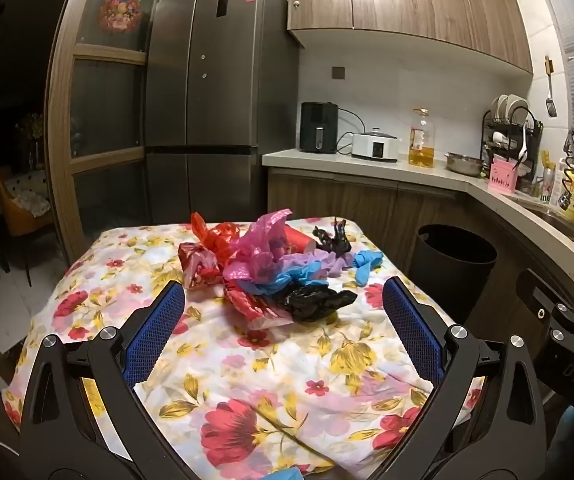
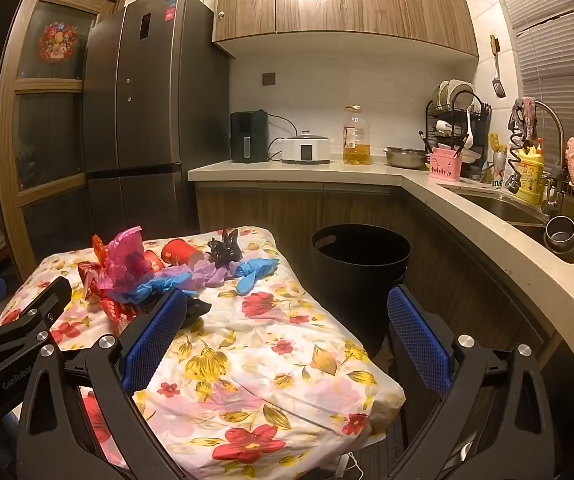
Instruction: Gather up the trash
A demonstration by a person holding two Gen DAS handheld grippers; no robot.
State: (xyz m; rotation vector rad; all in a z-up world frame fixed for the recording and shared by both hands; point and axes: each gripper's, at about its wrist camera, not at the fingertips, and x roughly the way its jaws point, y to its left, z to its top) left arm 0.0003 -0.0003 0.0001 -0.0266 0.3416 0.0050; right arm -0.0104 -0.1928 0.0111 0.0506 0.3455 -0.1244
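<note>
A heap of crumpled trash (image 1: 263, 268) lies at the far middle of a table under a flowered cloth (image 1: 271, 376): red, pink, blue, purple and black plastic bags. A black bag (image 1: 315, 300) sits nearest, a blue glove (image 2: 255, 270) at the right end, and a red cup (image 2: 179, 254) lies on its side behind. My left gripper (image 1: 283, 284) hovers open short of the heap, holding nothing. My right gripper (image 2: 287, 292) is open and empty over the table's right side. A black bin (image 2: 361, 276) stands on the floor right of the table.
An L-shaped counter (image 2: 407, 184) runs behind and along the right with an air fryer (image 2: 249, 136), a cooker, an oil bottle (image 2: 357, 136), a metal bowl, a dish rack and a sink (image 2: 499, 204). A tall fridge (image 1: 215, 80) stands behind the table.
</note>
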